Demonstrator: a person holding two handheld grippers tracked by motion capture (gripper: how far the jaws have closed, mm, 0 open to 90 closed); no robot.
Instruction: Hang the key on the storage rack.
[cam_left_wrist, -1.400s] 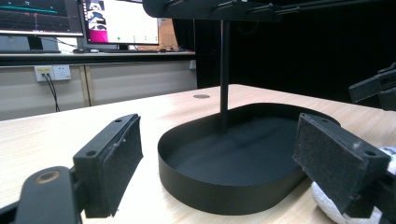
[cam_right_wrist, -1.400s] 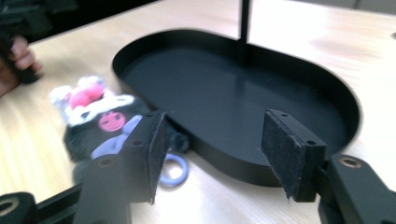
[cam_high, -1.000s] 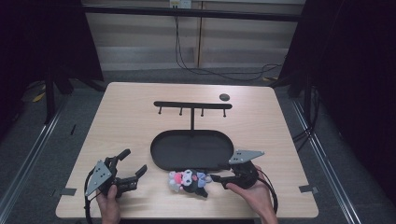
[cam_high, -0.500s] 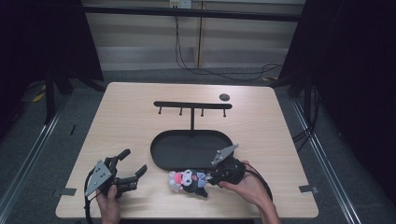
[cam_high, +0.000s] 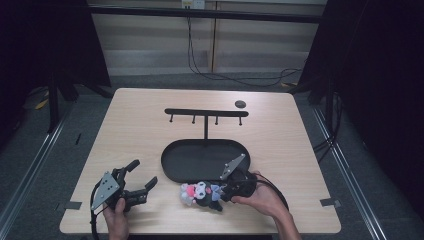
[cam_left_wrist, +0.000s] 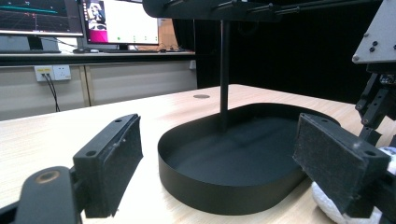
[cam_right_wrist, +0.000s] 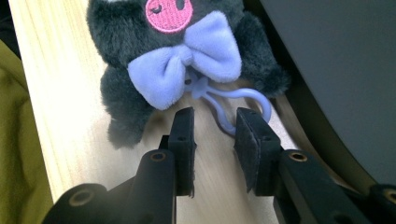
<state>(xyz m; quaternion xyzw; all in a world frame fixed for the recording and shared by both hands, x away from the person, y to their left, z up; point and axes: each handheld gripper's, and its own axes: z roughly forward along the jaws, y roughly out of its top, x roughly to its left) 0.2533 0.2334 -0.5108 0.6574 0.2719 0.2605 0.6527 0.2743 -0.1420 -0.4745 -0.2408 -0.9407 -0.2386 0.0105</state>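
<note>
A dark grey plush toy (cam_high: 202, 192) with a pink face patch and a lilac bow (cam_right_wrist: 182, 60) lies on the table in front of the black oval tray (cam_high: 170, 167). A thin lilac loop (cam_right_wrist: 243, 95) trails from the bow. My right gripper (cam_high: 220, 192) lies low at the toy's right side. Its jaws (cam_right_wrist: 215, 116) stand narrowly apart with the end of the loop between them and the pads not pressing on it. They have narrowed and just eased open a little. My left gripper (cam_high: 143, 172) rests at the front left, wide open and holding nothing (cam_left_wrist: 219, 144).
A black stand with a hook bar (cam_high: 206, 112) rises from the tray's far side; its post (cam_left_wrist: 225, 70) shows in the left gripper view. A small dark disc (cam_high: 240, 104) lies at the back of the table. The tray wall (cam_left_wrist: 224, 186) lies just ahead of the left gripper.
My right gripper has moved left along the tray's front rim up to the plush toy, and its jaws have narrowed. The left gripper has stayed where it was.
</note>
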